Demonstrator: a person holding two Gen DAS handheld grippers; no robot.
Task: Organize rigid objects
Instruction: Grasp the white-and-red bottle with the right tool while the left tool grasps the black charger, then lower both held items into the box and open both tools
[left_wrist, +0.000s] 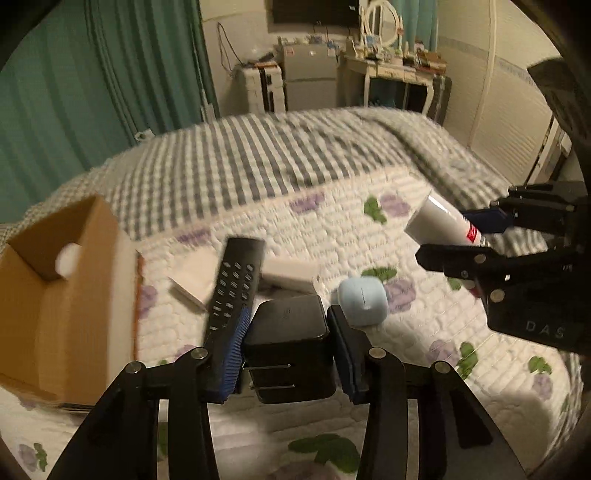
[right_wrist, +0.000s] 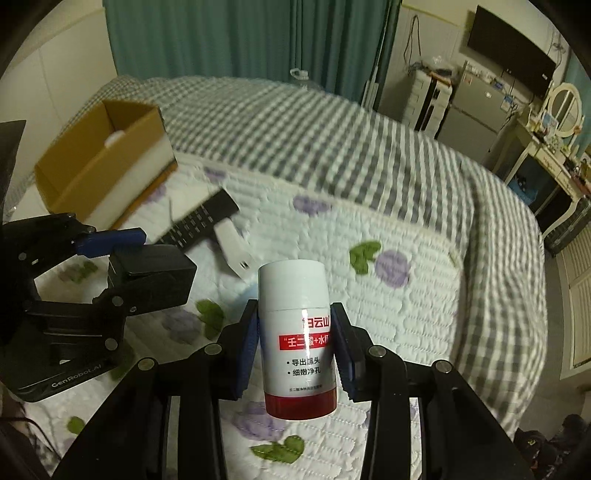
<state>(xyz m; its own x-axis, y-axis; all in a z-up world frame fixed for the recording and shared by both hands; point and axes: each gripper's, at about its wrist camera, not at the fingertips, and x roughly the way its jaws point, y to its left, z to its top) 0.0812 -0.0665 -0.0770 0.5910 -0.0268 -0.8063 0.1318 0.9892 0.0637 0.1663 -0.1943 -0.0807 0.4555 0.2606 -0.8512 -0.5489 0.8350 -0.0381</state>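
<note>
Cardboard box (left_wrist: 55, 295) sits open at the bed's left edge, prob. the bin for the sort; remote (left_wrist: 236, 284) and white adapter (left_wrist: 291, 275) lie on the quilt (left_wrist: 406, 369) just right of it, w/ a pale blue case (left_wrist: 364, 301) beside them; left gripper (left_wrist: 290, 354) is clamped on a black wall charger (left_wrist: 291, 347), prongs toward the camera, lifted clear; right gripper (right_wrist: 297, 354) pinches a white bottle (right_wrist: 297, 332) w/ red band, upright, also off the bed. Left view alone shows the blue case; right view alone shows the bottle's label and the box's interior.
</note>
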